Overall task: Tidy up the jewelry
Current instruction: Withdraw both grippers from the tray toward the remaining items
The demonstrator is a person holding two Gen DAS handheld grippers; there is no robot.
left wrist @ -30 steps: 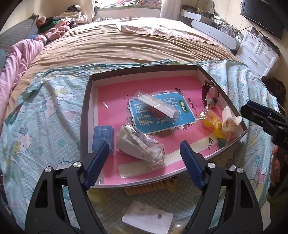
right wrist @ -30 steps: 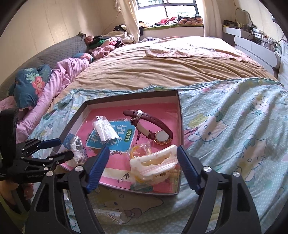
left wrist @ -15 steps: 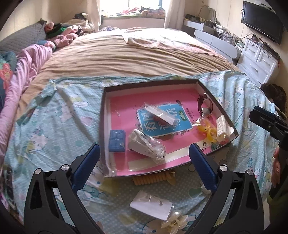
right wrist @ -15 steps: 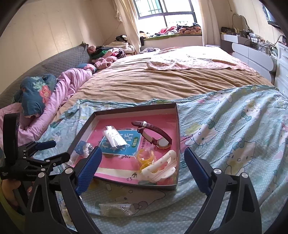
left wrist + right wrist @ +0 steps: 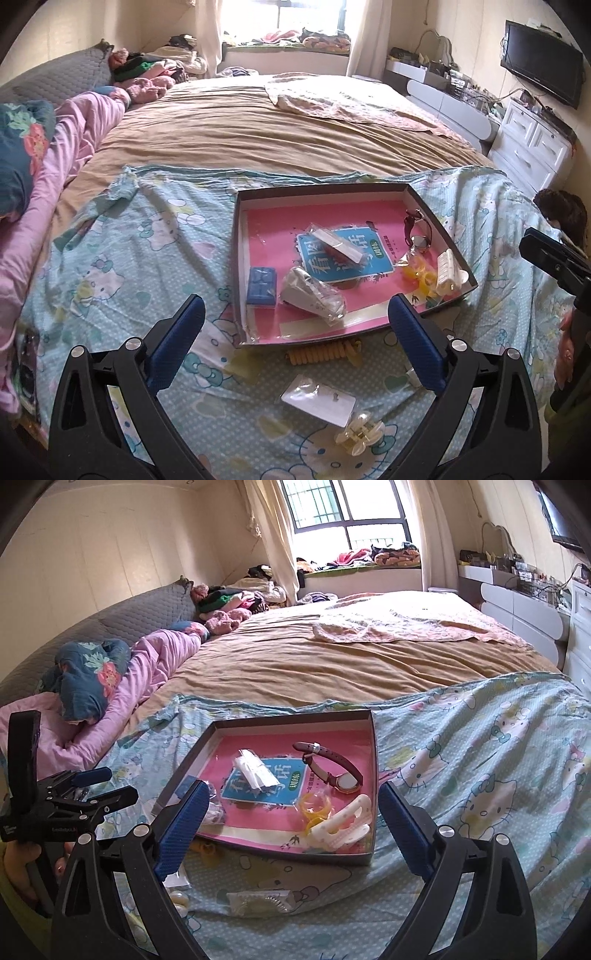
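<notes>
A shallow dark box with a pink floor lies on the blue cartoon bedsheet. It holds a watch, a white hair claw, yellow rings, a blue block, a clear bagged item and a small packet. In front of the box lie an orange coil tie, a bagged card and a clear hair claw. My left gripper and right gripper are open and empty, held back above the near edge.
The brown bedspread stretches behind the box. Pink and flowered bedding is piled at the left. A white dresser and a TV stand at the right. A bagged coil lies on the sheet near the right gripper.
Both grippers have pulled back and up from the box, so it looks smaller and more of the bed shows. Both stay open and empty.
</notes>
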